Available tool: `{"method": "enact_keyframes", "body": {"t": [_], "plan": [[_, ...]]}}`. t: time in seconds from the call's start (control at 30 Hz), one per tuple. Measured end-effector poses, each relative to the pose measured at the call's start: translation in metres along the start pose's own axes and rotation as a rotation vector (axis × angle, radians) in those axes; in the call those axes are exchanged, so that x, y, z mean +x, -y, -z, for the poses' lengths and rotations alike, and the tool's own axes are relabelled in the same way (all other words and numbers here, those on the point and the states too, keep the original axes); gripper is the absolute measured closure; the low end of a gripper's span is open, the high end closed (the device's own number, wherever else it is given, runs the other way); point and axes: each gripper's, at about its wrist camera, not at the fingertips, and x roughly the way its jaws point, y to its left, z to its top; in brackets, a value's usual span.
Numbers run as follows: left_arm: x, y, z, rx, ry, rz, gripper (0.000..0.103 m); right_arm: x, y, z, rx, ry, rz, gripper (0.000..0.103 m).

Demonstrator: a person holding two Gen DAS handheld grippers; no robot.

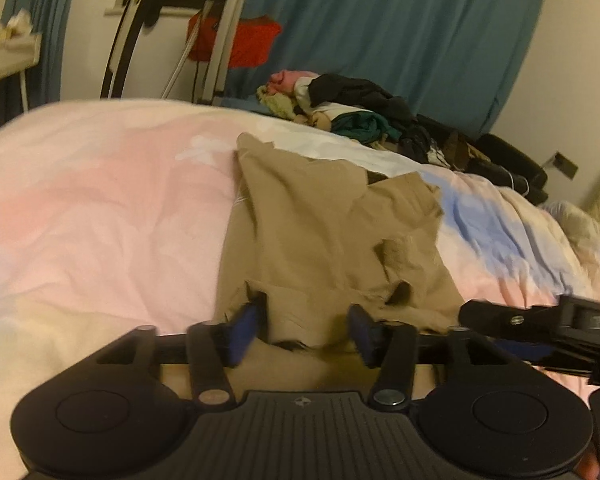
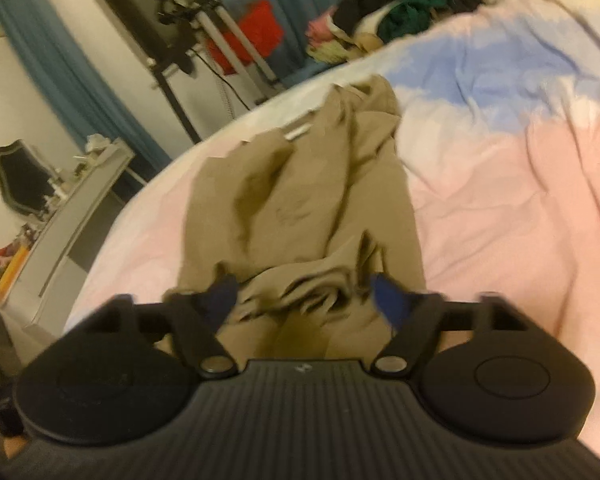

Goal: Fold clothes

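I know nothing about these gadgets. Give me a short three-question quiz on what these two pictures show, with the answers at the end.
1. True or false: the left gripper is clamped shut on the tan garment.
2. What does the tan garment lie on? A) a wooden floor B) a pink and blue bedspread C) a chair
3. Fill in: at the far end of the bed sits a ___ of mixed clothes.

Key:
1. False. Its jaws stand apart, with cloth between them; the right gripper is open too.
2. B
3. pile
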Motion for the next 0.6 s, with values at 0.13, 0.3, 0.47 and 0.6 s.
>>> {"method": "enact_keyframes", "body": {"t": [0.13, 0.3, 0.47, 0.6], "plan": [[-0.026, 0.013, 0.006, 0.038, 0.026, -0.001, 0.026, -0.032, -0.007, 0.011, -0.010, 0.029, 0.021, 0.024], [-0.067, 0.008, 0.020, -0.083, -0.025, 0.029, 0.023, -0.065, -0.003, 0.022, 0.103, 0.059, 0.017, 0.023], [-0.094, -0.012, 0.051, -0.332, -0.165, 0.165, 0.020, -0.086, 0.009, 0.045, 0.338, 0.017, -0.083, 0.024], [-0.091, -0.022, 0.073, -0.471, -0.251, 0.207, 0.020, -0.096, 0.020, 0.079, 0.462, -0.041, -0.106, 0.024]]}}
